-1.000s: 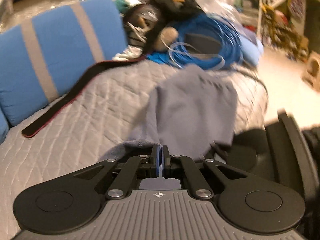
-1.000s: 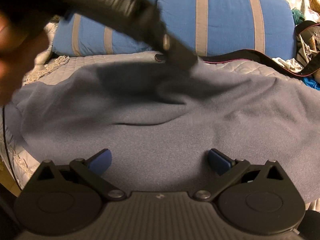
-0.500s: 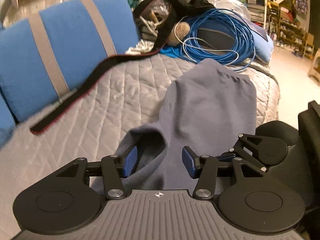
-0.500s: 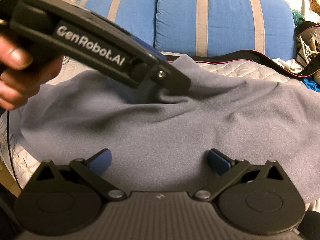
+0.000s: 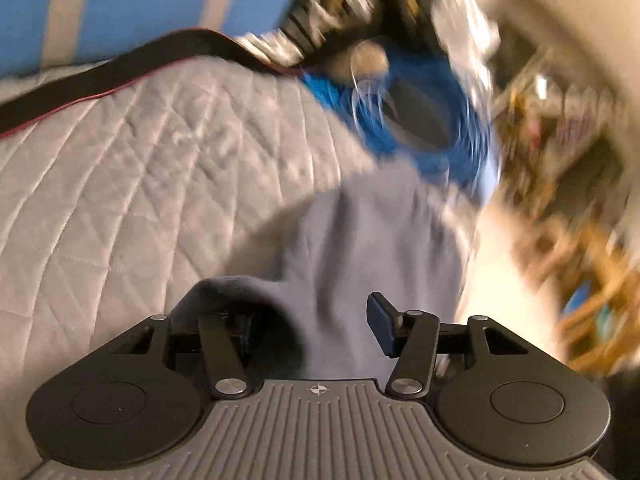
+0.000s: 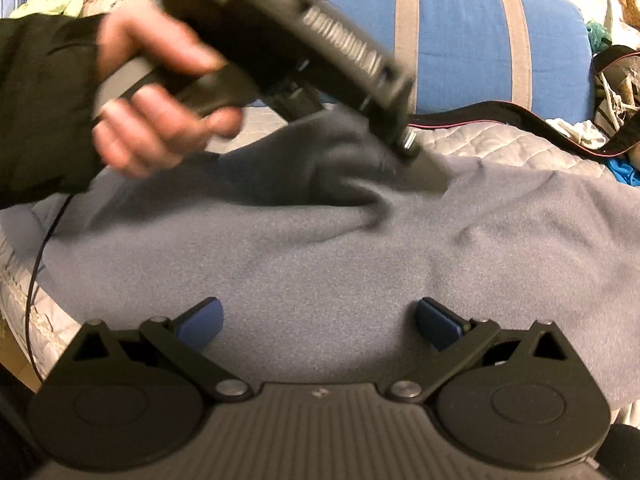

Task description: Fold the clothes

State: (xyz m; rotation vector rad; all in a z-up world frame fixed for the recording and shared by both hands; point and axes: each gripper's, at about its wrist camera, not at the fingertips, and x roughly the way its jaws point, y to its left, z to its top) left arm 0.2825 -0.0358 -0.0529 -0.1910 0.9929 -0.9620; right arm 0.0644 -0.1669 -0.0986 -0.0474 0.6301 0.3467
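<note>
Left wrist view, much blurred: the left gripper [image 5: 316, 328] hangs over the grey garment [image 5: 376, 240], which lies on the quilt [image 5: 120, 184]. Its jaws are opening, about half apart. A raised fold of the garment bunches against the left finger and hides its pad; the right pad [image 5: 382, 328] stands clear of the cloth, so nothing is gripped. Beyond the garment lies a blue cable coil [image 5: 432, 128]. A black strap [image 5: 120, 68] runs across the quilt's far side, below a blue pillow [image 5: 140, 4].

Right wrist view: the right gripper [image 6: 320, 324] hovers low over the garment [image 6: 360, 264], jaws wide apart and holding nothing, both blue pads [image 6: 436, 322] showing. The garment spreads across the quilt [image 6: 500, 140], in front of the pillow [image 6: 460, 40]. A hand [image 6: 156, 92] in a dark sleeve [image 6: 40, 100] holds the left gripper [image 6: 420, 168], tip down at a ruck in the far part of the garment. The strap [image 6: 500, 114] lies behind it.
</note>
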